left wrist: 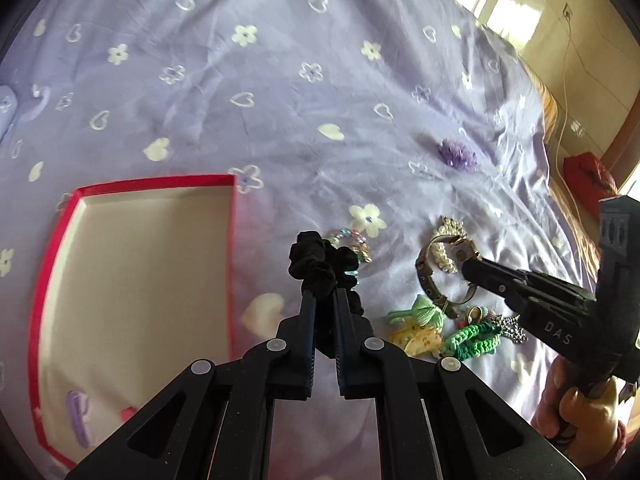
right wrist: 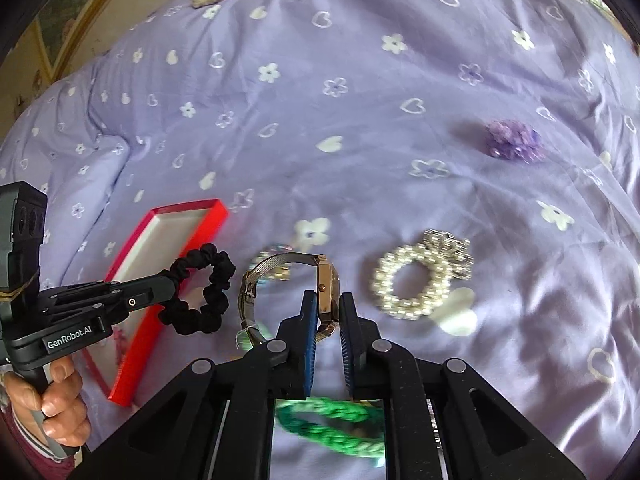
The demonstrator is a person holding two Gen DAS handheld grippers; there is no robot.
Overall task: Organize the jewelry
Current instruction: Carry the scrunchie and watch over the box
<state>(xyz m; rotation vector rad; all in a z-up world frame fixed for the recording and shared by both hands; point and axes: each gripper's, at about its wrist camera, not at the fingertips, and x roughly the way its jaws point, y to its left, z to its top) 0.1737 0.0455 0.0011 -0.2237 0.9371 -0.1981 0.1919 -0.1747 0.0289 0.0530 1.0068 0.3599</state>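
Left tool (left wrist: 324, 296) grips a black scrunchie (left wrist: 320, 266) just right of the red box (left wrist: 52, 260). Right tool (right wrist: 329, 307) clamps a wristwatch (right wrist: 326, 284) above the bedspread (right wrist: 360, 120), beside a pearl bracelet (right wrist: 416, 276).

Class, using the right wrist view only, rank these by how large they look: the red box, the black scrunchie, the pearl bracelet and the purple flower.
1. red box
2. black scrunchie and pearl bracelet: look alike, so unranked
3. purple flower, though it lies farthest from the camera
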